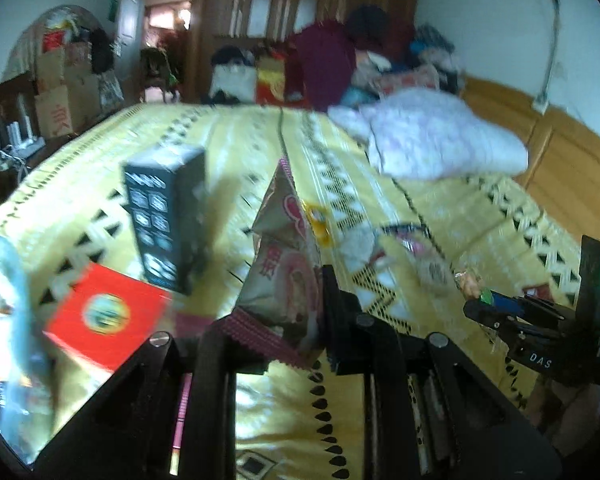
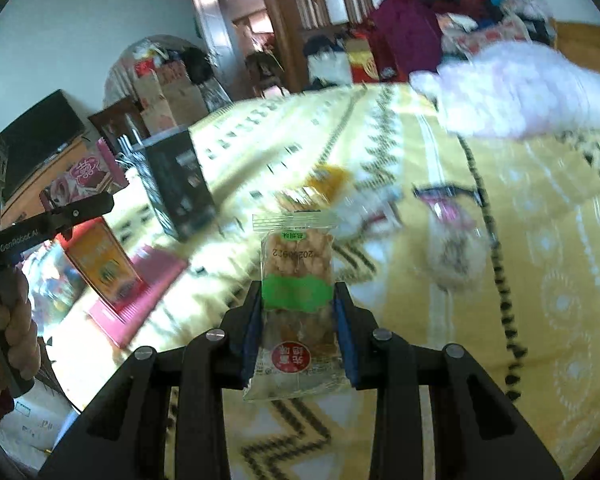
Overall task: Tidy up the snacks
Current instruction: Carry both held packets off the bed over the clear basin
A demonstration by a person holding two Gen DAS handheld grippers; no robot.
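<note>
My left gripper is shut on a pink and grey snack bag and holds it upright above the yellow patterned bedspread. My right gripper is shut on a clear cracker packet with a green band, also held above the bed. The right gripper shows at the right edge of the left wrist view; the left gripper shows at the left edge of the right wrist view. Several loose snack packets lie on the bedspread ahead.
A tall black box stands on the bed beside a red box and a pale blue bag. A white quilt lies at the far right. Clothes and cardboard boxes are piled beyond the bed.
</note>
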